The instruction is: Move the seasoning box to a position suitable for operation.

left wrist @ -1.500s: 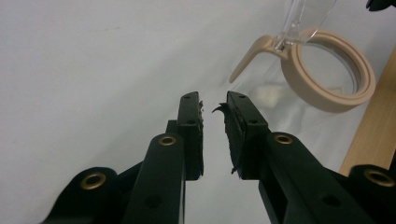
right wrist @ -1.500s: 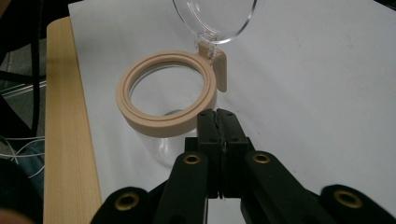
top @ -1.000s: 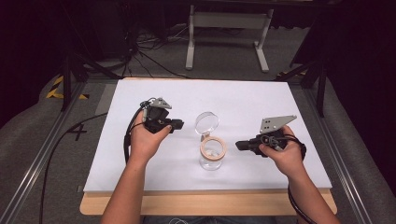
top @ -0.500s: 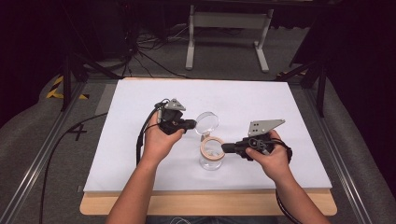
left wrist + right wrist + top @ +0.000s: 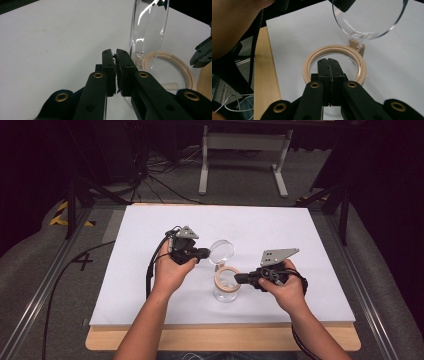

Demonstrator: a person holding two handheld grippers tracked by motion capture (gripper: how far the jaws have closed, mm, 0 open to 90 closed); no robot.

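Jar [image 5: 226, 290] first: it stands near the middle of the white sheet [image 5: 150, 230] that covers the table [image 5: 220, 340], a clear glass body with a beige ring [image 5: 226, 279] around its mouth. Its clear round lid [image 5: 221, 252] is swung open and stands up behind the mouth, joined to the ring by a small beige hinge [image 5: 356, 45] (the right gripper view shows this best).

We hold the left gripper [image 5: 202, 253] just left of the lid. In the left gripper view its jaws are pressed almost together at the lid's near edge [image 5: 135, 53]; a thin dark sliver sits between the pads, and we cannot tell whether the lid's rim is caught there or the tips merely sit beside it. The high view shows the tip meeting the lid's left edge.

Our right gripper [image 5: 239, 279] comes in from the right, its tip at the ring's right side. In the right gripper view its jaws are pressed together with nothing between them, lying over the near part of the ring [image 5: 334, 50] and pointing across the open mouth. Whether they rest on the ring or hang just above it, we cannot tell.
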